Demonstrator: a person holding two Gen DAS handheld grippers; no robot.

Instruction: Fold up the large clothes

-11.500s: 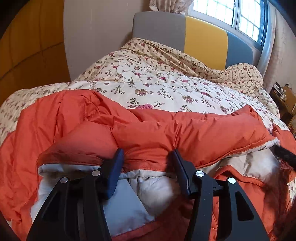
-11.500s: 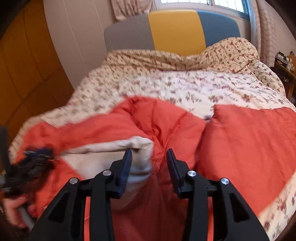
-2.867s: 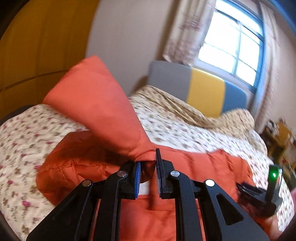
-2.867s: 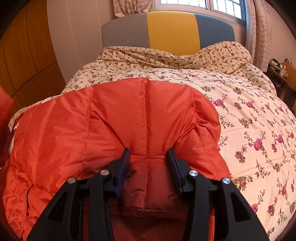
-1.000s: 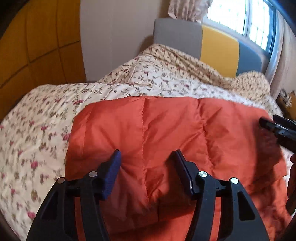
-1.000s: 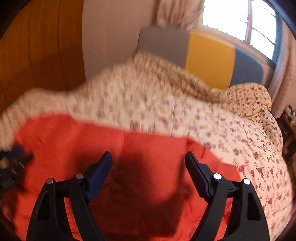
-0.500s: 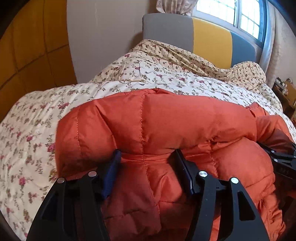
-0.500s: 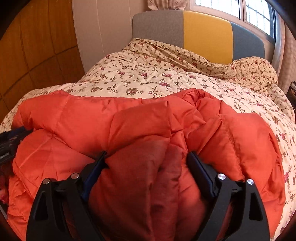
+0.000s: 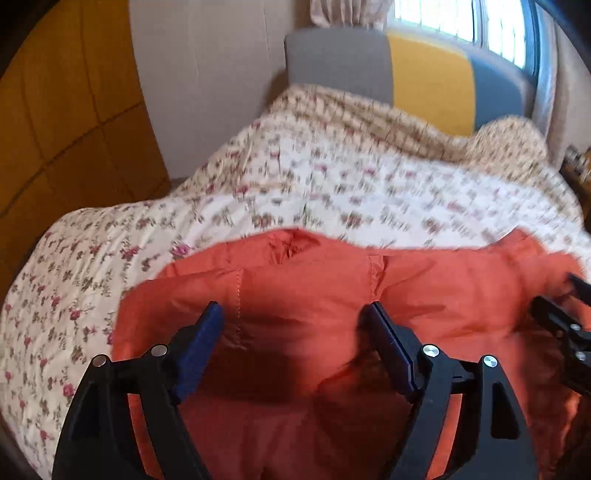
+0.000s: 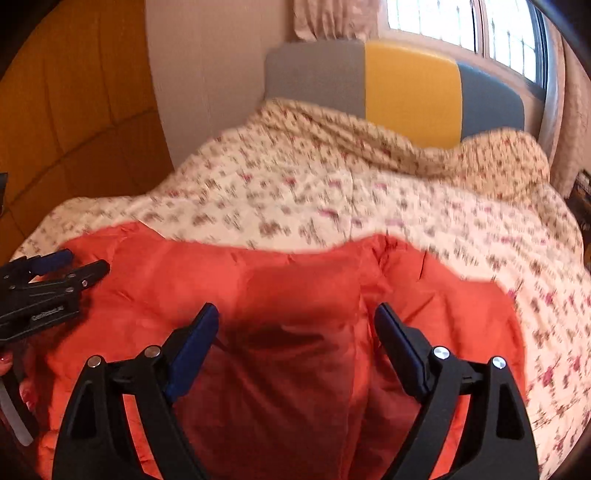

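A puffy orange down jacket (image 9: 332,280) lies folded in a thick bundle on the floral bedspread (image 9: 295,184). My left gripper (image 9: 293,306) hovers over the bundle's left part. Its jaws are opening and stand wide, the blue pads clear of the fabric that lies below and between them. My right gripper (image 10: 295,306) stands open over the jacket (image 10: 258,280) further right, its pads also off the cloth. In the right wrist view the left gripper (image 10: 86,260) shows at the left edge, with a hand (image 10: 11,369) below it.
The bedspread (image 10: 369,192) runs back to a grey, yellow and blue headboard (image 9: 428,66) under a bright window (image 10: 461,18). Orange wall panels (image 9: 55,110) stand on the left. Dark furniture (image 9: 580,166) sits at the right edge.
The left jaws have spread wider, and the jacket bulge that filled them now lies flatter below. The mound between the right fingers has sunk too. Both views have shifted and are blurred.
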